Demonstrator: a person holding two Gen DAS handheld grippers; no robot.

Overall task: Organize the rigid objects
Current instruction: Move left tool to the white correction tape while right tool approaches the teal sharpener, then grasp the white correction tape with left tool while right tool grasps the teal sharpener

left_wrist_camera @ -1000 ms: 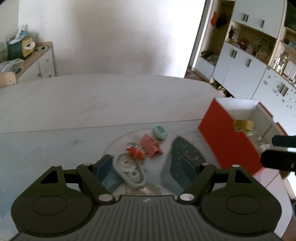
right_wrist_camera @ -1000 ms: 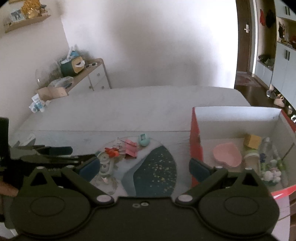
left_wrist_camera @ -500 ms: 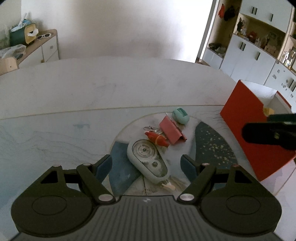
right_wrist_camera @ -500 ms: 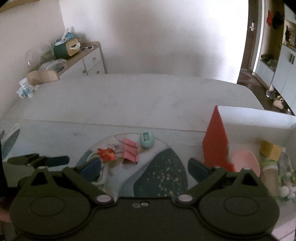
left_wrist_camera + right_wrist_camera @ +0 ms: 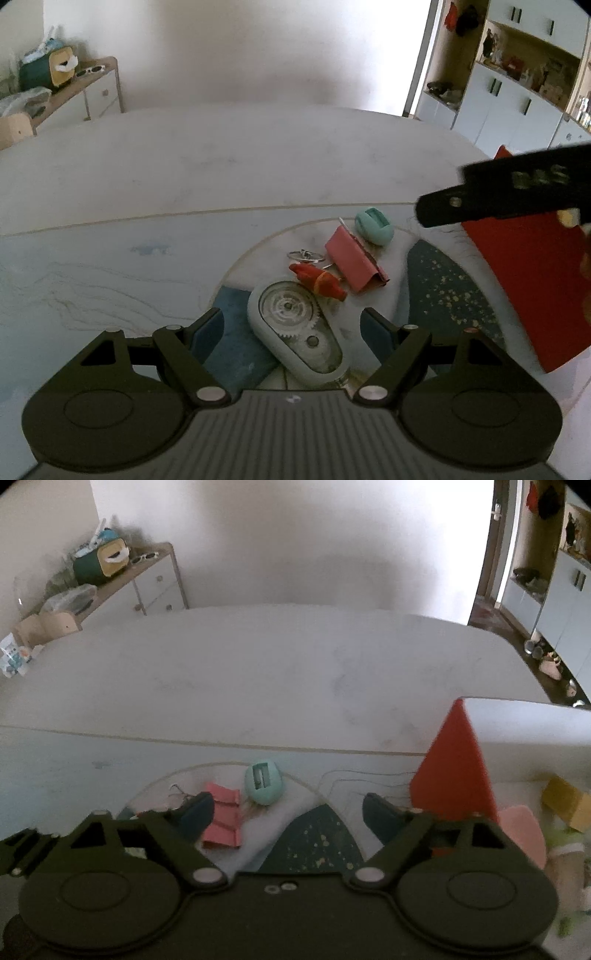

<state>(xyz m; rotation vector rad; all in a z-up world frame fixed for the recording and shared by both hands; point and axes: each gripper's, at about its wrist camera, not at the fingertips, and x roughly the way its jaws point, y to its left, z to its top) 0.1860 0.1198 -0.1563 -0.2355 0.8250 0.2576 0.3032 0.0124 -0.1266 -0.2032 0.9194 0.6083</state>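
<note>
Correction tape dispenser: the pale grey-green, teardrop-shaped plastic correction tape dispenser [image 5: 295, 328] with clear gear window is lying flat on the counter, between the two fingers of the left claw, not visibly touched by either.
Left claw: the left claw [image 5: 291, 332] is standing wide open around the dispenser and is gripping nothing.
Red keychain: a small red and orange figure keychain [image 5: 317, 280] with a metal ring is lying just beyond the dispenser, touching its far end.
Pink binder clip: a pink metal binder clip [image 5: 354, 264] [image 5: 223, 821] is resting just beside the keychain, toward the box.
Mint sharpener: a mint-green, egg-shaped plastic sharpener [image 5: 373, 226] [image 5: 264, 782] is sitting just past the clip.
Right claw: the right claw [image 5: 288, 812] is hanging wide open and empty above the mat, its left finger in front of the pink clip's edge; from the left wrist view its black body is crossing in front of the box.
Mat: a pale printed mat [image 5: 92, 269] with a dark teal speckled patch is lying under all these items.
Box: a red-sided cardboard box [image 5: 532, 280] [image 5: 456, 771] with a white interior is standing at the right, holding a pink dish [image 5: 524, 830] and a yellow block [image 5: 565, 805].
Counter: the white marbled counter [image 5: 277, 672] is carrying everything.
</note>
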